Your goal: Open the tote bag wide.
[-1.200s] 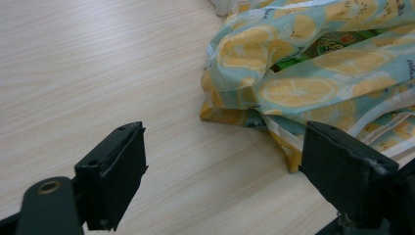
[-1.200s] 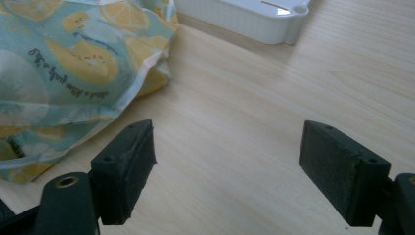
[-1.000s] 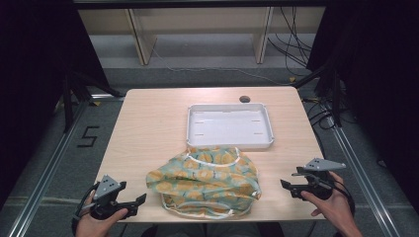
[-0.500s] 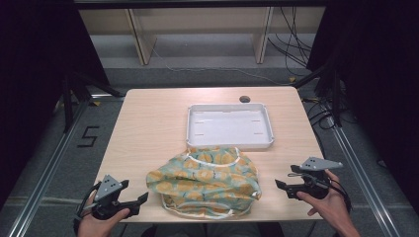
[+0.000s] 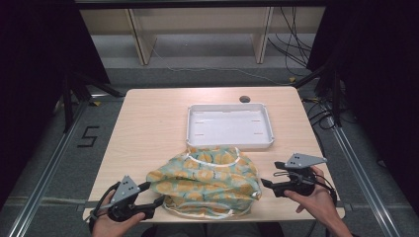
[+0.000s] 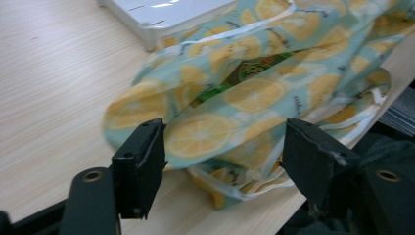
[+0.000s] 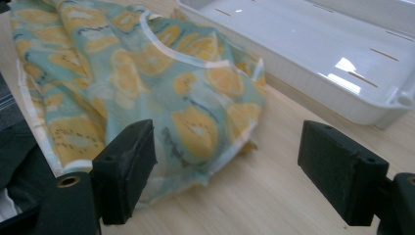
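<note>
A crumpled cloth (image 5: 207, 177) with a yellow lemon print on pale green lies at the table's near edge and partly hangs over it. My left gripper (image 5: 154, 193) is at the cloth's left corner. In the left gripper view, a fold of cloth (image 6: 235, 93) sits between the jaws of the left gripper (image 6: 227, 161). They have just been closing, and the pads are not pressing on it. My right gripper (image 5: 269, 174) is open at the cloth's right edge. In the right gripper view, the cloth's hem (image 7: 147, 73) reaches between the jaws of the right gripper (image 7: 234, 169).
A shallow white tray (image 5: 227, 126) stands just behind the cloth, empty, and also shows as the tray (image 7: 318, 49) close to the right jaw. A dark round hole (image 5: 244, 98) is at the table's far edge. Bare wood lies to the left.
Both grippers have moved inward to the cloth's two sides. The left gripper's jaws stand narrower than before, now around the cloth's left corner.
</note>
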Demonstrator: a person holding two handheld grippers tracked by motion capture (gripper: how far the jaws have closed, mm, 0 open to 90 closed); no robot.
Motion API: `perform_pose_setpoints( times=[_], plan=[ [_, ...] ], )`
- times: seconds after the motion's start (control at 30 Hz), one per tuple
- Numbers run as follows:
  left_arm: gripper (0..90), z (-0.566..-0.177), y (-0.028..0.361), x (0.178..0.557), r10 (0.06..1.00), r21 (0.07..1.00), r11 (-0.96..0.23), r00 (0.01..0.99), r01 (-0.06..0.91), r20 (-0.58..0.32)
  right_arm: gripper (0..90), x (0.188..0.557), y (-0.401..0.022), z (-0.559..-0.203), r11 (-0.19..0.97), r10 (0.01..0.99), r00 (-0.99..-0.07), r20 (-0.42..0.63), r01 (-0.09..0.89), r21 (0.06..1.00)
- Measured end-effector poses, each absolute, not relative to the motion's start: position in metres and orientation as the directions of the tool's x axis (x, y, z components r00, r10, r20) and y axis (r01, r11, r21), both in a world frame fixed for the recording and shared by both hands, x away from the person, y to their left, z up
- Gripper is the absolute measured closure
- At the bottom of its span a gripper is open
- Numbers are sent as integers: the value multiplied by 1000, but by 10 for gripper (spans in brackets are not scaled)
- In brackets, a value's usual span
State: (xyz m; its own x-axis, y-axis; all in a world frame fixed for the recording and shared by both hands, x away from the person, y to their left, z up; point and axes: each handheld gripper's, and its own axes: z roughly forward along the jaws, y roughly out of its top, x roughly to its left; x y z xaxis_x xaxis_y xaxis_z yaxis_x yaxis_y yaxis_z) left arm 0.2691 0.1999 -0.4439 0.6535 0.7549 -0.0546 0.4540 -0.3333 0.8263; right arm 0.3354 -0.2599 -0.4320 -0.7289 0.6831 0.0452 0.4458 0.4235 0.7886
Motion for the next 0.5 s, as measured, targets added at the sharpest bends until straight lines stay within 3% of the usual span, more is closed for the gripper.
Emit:
perform_pose_setpoints(
  times=[0.5],
  plan=[
    [350, -446, 162, 277, 678, 797, -431, 735, 422, -23, 277, 344, -203, -426, 512, 537, -843, 27, 351, 784]
  ],
)
